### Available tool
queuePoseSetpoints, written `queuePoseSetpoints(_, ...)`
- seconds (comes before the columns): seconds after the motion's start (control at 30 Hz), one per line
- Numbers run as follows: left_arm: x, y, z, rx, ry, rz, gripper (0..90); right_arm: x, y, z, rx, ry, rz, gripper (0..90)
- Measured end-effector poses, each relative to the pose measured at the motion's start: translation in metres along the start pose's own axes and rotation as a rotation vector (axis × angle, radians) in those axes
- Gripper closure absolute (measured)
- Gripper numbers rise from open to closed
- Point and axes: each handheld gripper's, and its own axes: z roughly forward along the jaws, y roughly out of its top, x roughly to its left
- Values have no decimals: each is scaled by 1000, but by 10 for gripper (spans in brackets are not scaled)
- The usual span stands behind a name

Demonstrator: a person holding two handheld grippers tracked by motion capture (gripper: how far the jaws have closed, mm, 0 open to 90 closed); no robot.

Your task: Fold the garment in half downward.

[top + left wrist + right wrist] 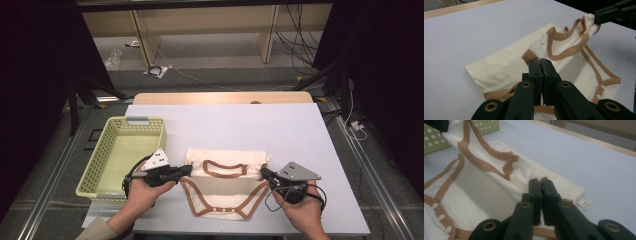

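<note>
Cream baby bodysuit (225, 187) lies flat at the near middle of the worktop (300, 130), right of the green basket (122, 150). Soft, light, limp cloth; it sags wherever you leave it unsupported. Your left hand-held gripper (189, 170) pinches the left shoulder edge, your right hand-held gripper (263, 173) the right one. Keep hold on the tan binding (559, 56): thicker, likely less slippery than the plain cloth.

My right gripper (540, 182) has its two black jaws pressed together on the brown-trimmed edge of the cream baby bodysuit (481, 192), which spreads over the pale table (579, 152) with its white label (584, 203) just beside my jaws and the green perforated basket (439, 140) beyond.
</note>
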Motion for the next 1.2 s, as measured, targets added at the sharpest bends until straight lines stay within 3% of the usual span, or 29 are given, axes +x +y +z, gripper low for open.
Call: queuePoseSetpoints(1.2,-4,-5,0,22,-15,1,875,4,-6,-4,25,24,-1,876)
